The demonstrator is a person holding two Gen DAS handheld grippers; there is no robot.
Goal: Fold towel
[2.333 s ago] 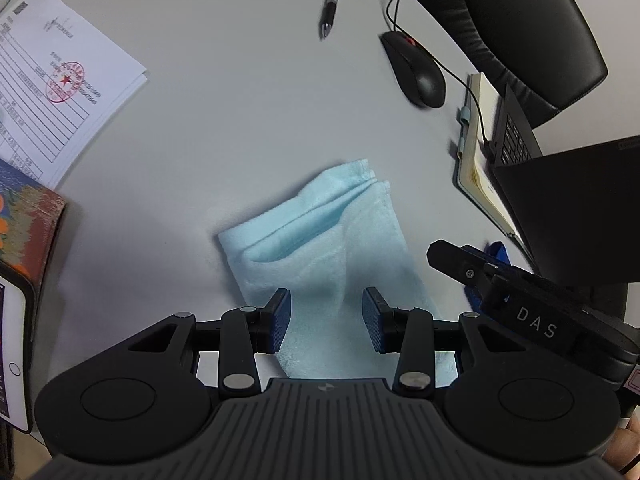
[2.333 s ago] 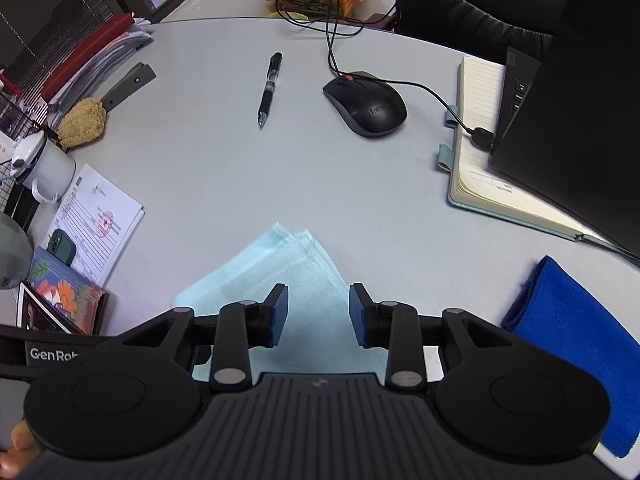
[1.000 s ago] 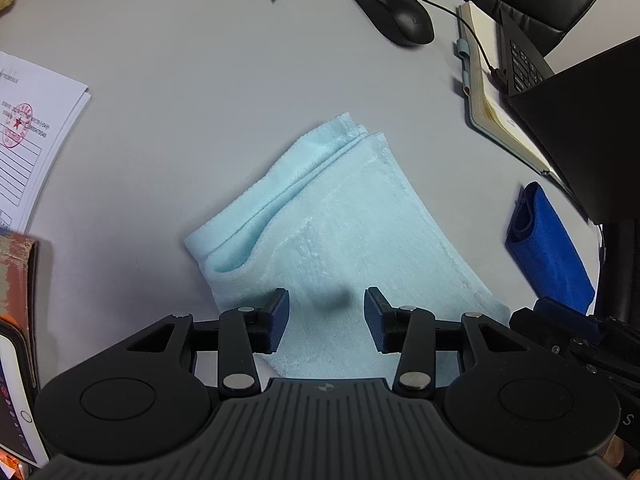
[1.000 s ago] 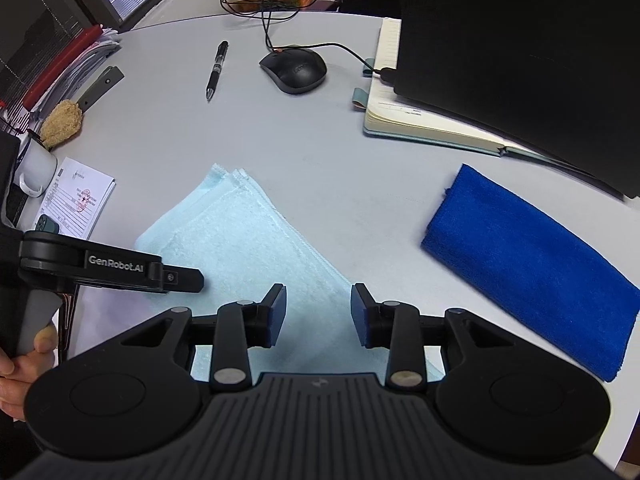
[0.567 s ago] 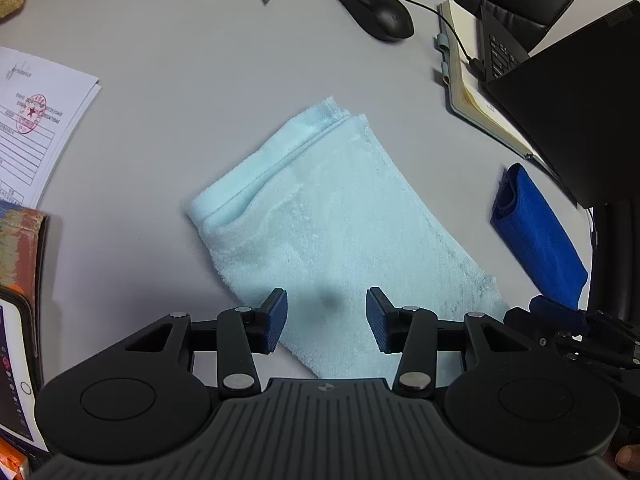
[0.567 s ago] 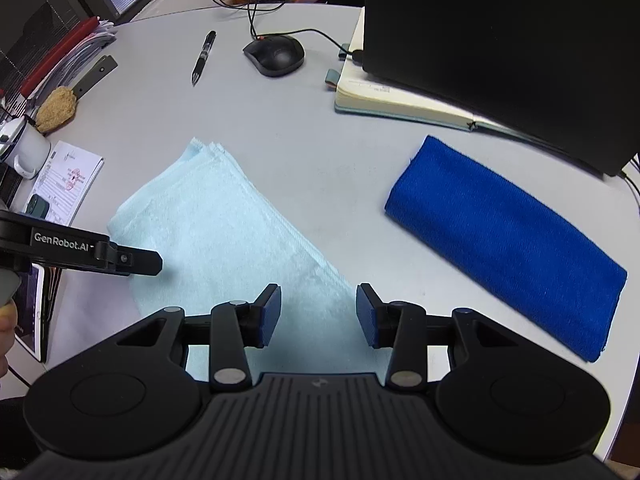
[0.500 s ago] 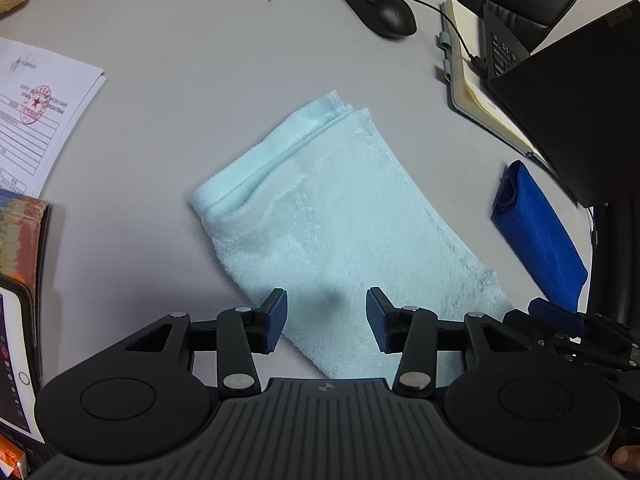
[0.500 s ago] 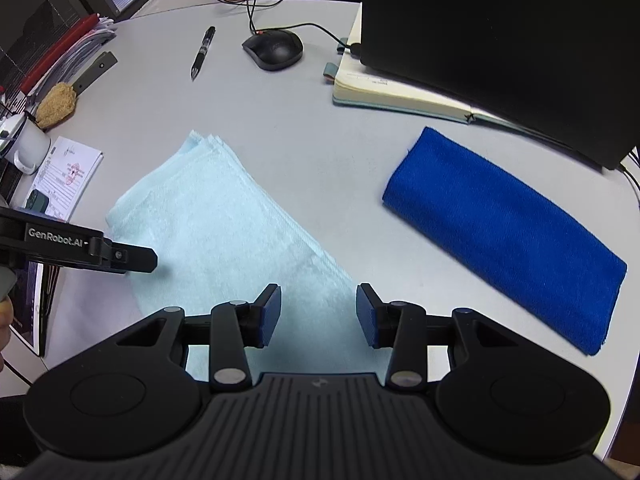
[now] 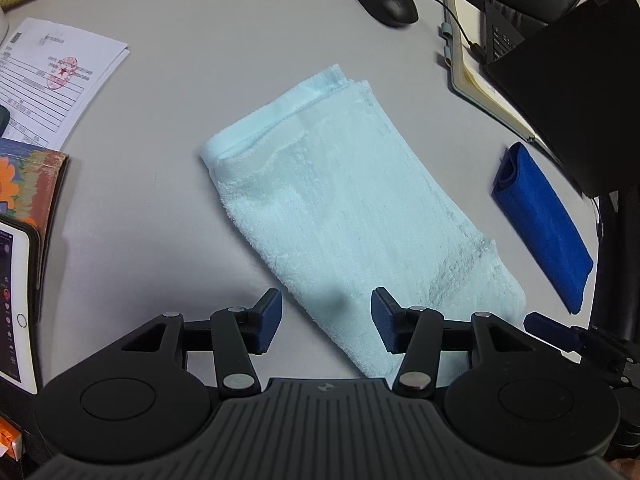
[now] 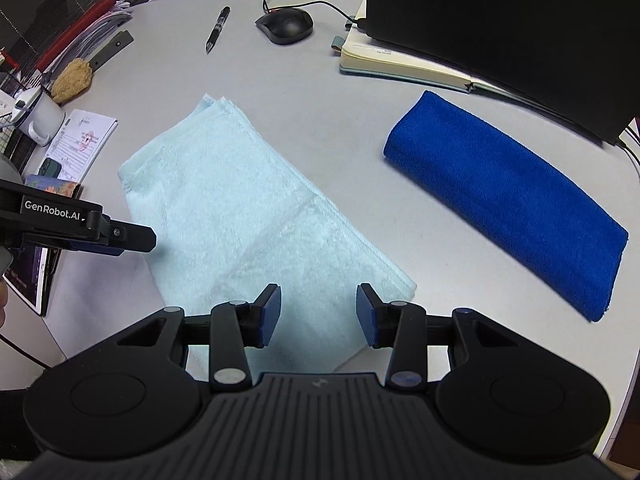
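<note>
- light blue towel (image 9: 352, 204) lies folded flat on the grey desk (image 9: 192, 60), centre of both views, nothing holding it.
- long axis runs diagonally: far-left end with stacked hem edges points toward the pen (image 10: 217, 28) and mouse (image 10: 285, 25); near-right end points at the grippers.
- far end shows several layered edges fanned slightly. how many layers, can't tell.
- left gripper (image 9: 326, 322) hovers over the near edge of the towel, jaws wide apart, nothing between the pads.
- right gripper (image 10: 318, 315) over the near-right end of the towel, jaws also wide apart and empty.
- contact between pads and cloth: can't tell in either view.
- in the right wrist view the left gripper's finger (image 10: 120, 236) sticks in from the left, tip at the towel's left edge.
- near end of the towel is hidden under each gripper body, so its near corners are cut off.
- folded dark blue cloth (image 10: 508, 200) lies to the right, well apart from the towel, roughly parallel to it.
- open notebook (image 10: 400, 64) and black laptop (image 10: 500, 20) far right; the laptop covers part of the notebook.
- printed papers (image 9: 52, 80), a book cover (image 9: 28, 184) and a tablet (image 9: 16, 304) at the left edge, all cropped by the frame.
- text on the papers too small to read.
</note>
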